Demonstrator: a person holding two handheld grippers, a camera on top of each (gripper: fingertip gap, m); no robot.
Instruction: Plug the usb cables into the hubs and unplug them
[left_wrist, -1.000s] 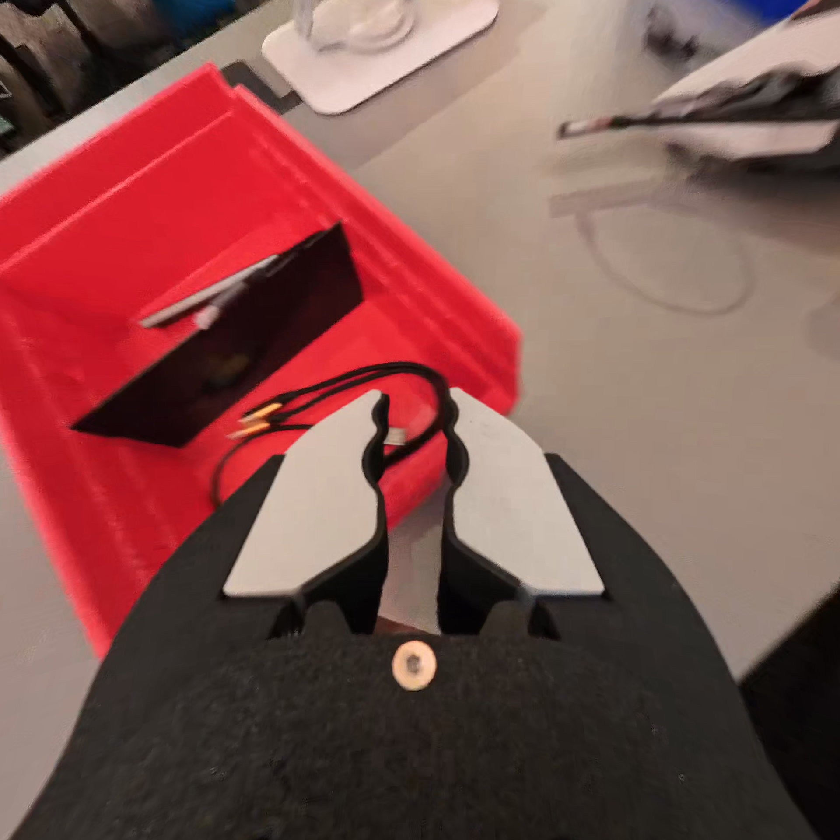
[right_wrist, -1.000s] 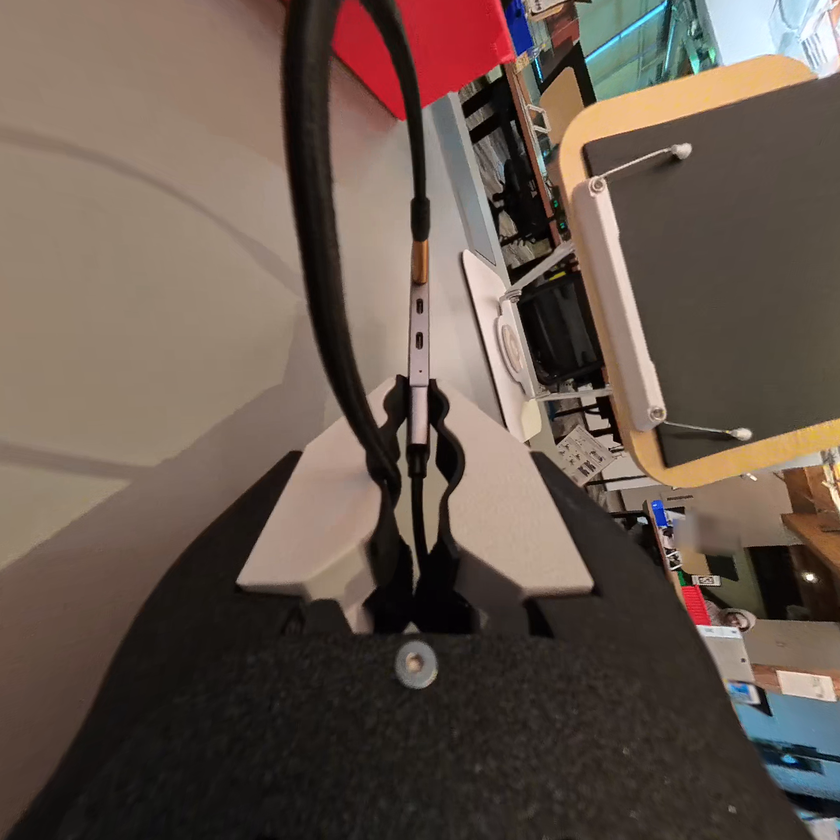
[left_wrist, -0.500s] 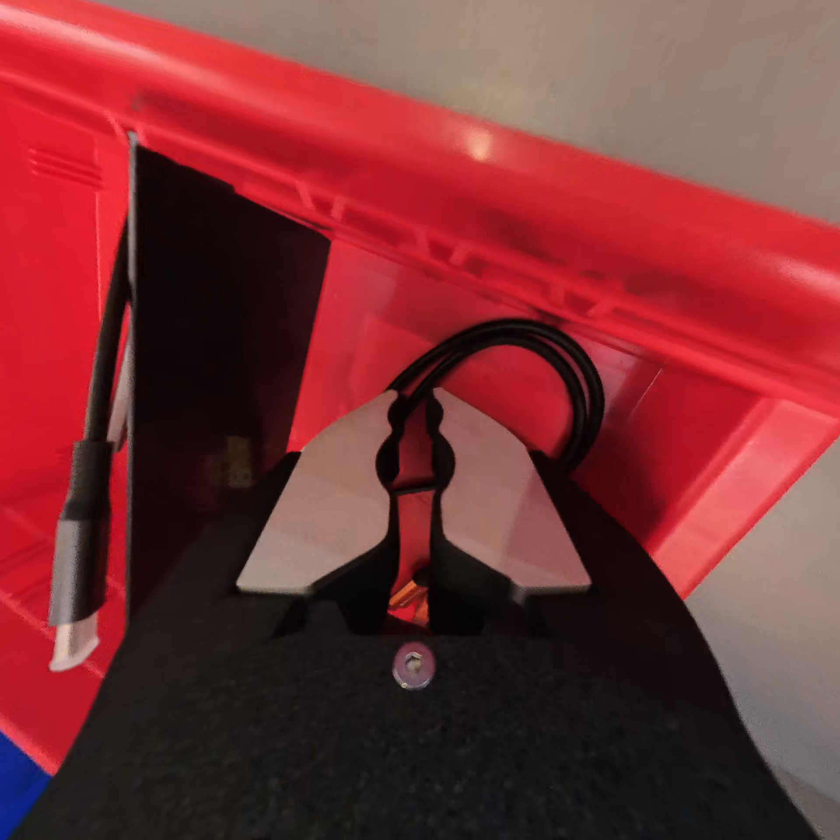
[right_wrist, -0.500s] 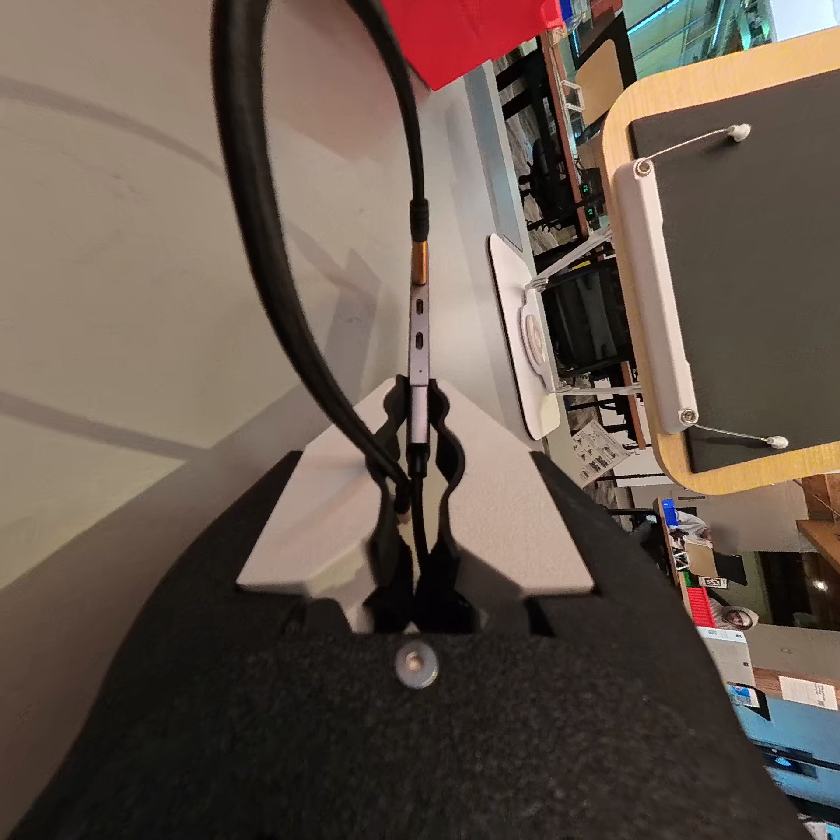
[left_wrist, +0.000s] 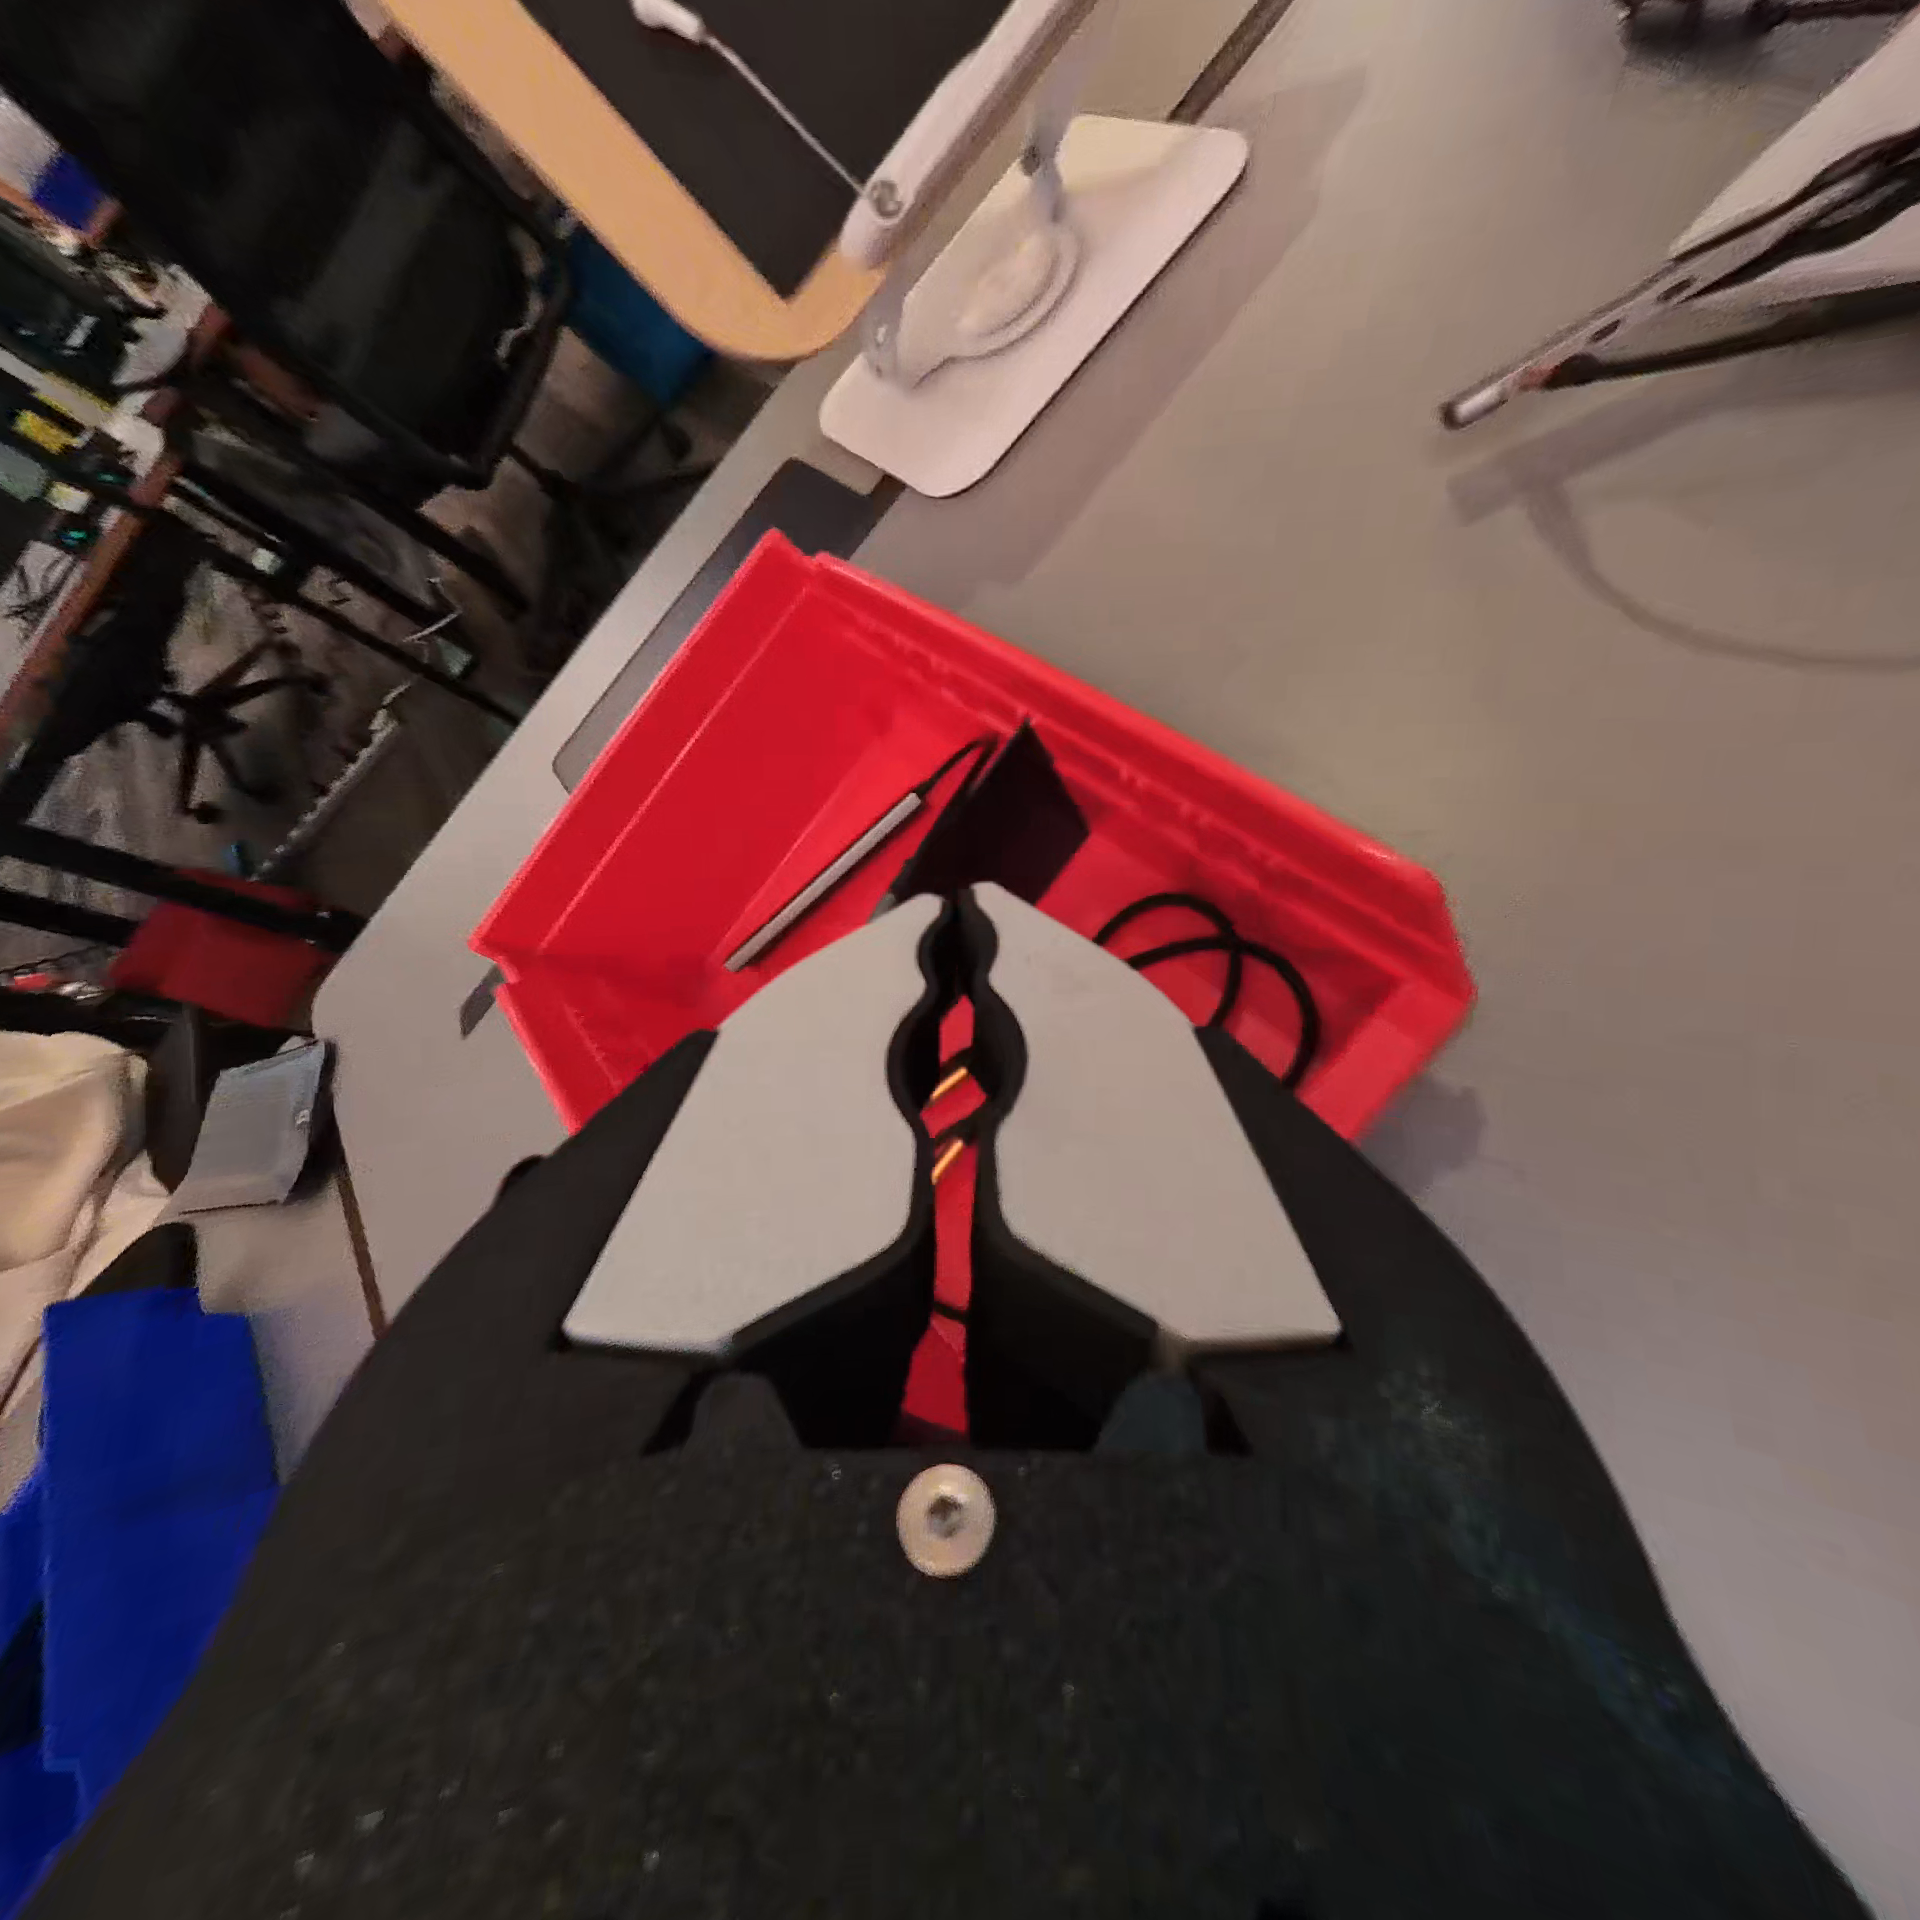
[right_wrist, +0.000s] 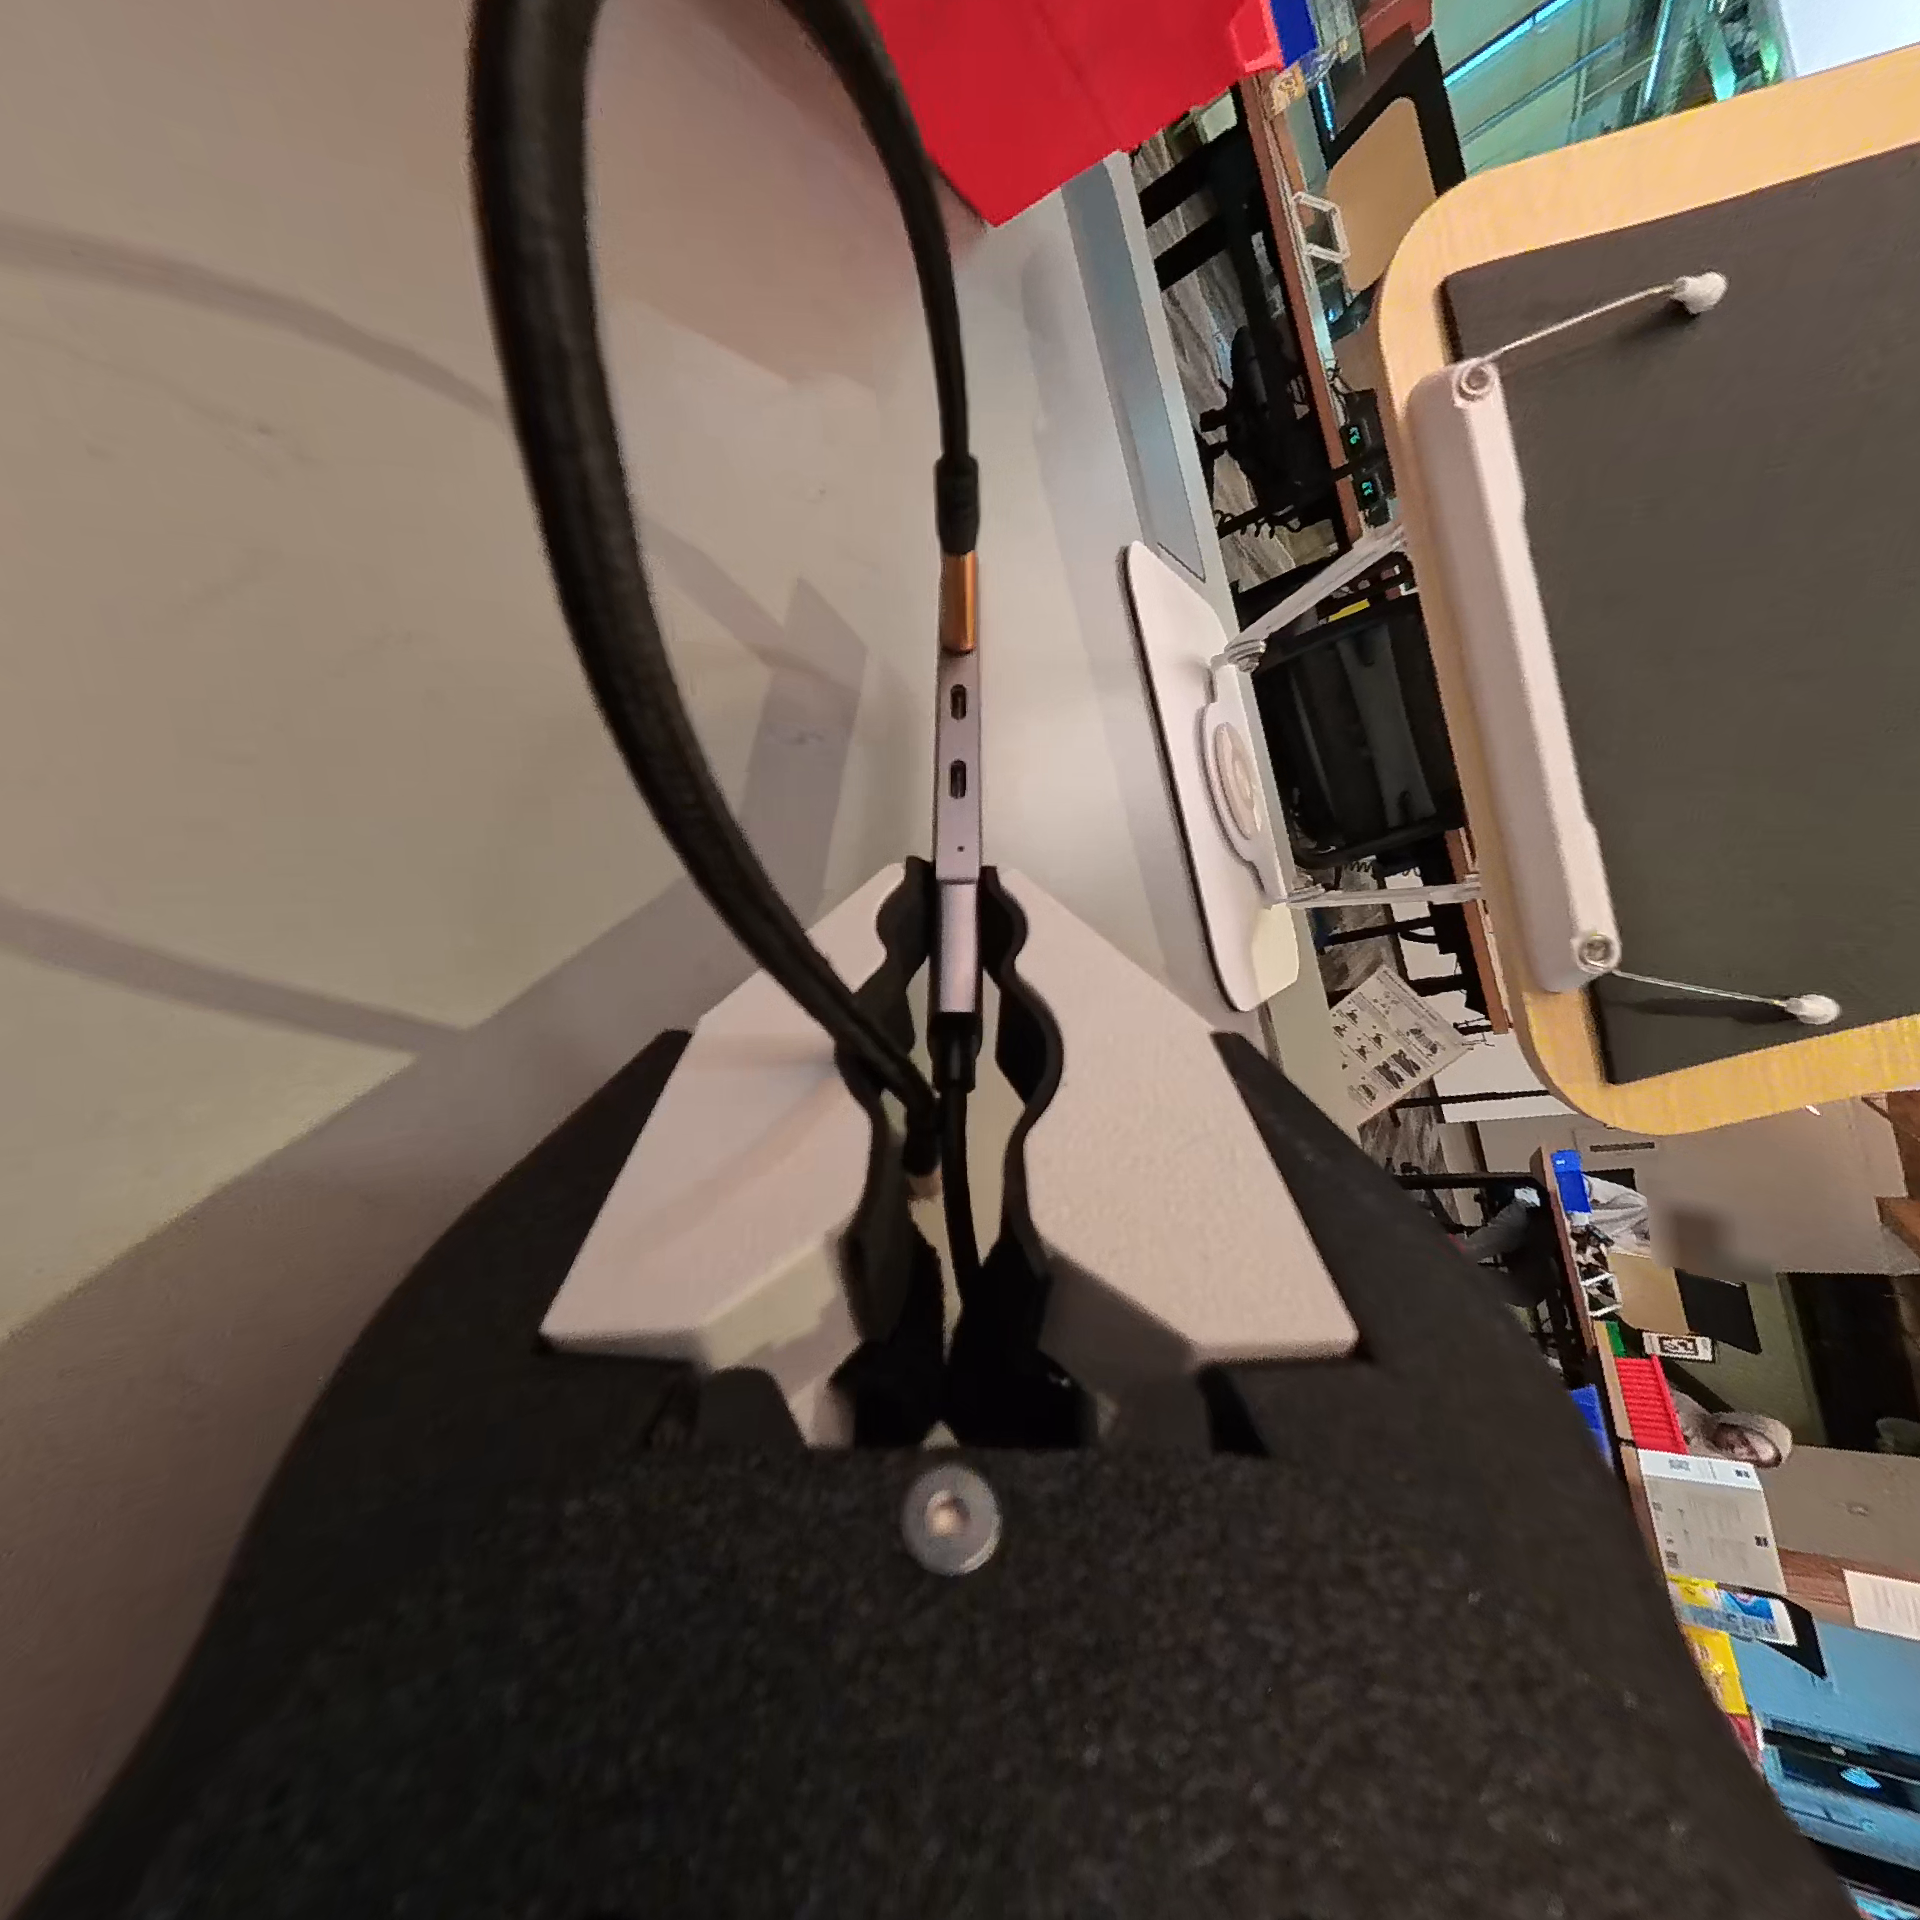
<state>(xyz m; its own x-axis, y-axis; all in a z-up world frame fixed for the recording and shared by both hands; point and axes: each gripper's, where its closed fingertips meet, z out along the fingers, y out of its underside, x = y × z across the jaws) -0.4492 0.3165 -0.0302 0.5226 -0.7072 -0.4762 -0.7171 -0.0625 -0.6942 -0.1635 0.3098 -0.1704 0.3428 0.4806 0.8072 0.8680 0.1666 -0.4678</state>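
Note:
In the left wrist view my left gripper is above the red bin, its tips closed together. A thin black usb cable with gold plugs runs up through the gap between the jaws and seems pinched there; its loop lies over the bin's right part. A second slim grey hub leans inside the bin. In the right wrist view my right gripper is shut on a grey hub, held above the table. A thick black braided cable with a gold plug is plugged into the hub's far end.
A black divider panel stands in the bin. A white stand base and a wood-edged black board are at the table's far edge. An open laptop sits far right. The grey table drops off on the left. About 30 cm separates my left fingertips from my right.
My left gripper went down into the bin, closed over the thin black cable, and has drawn back up and away from the bin. The right gripper has held the hub nearly still.

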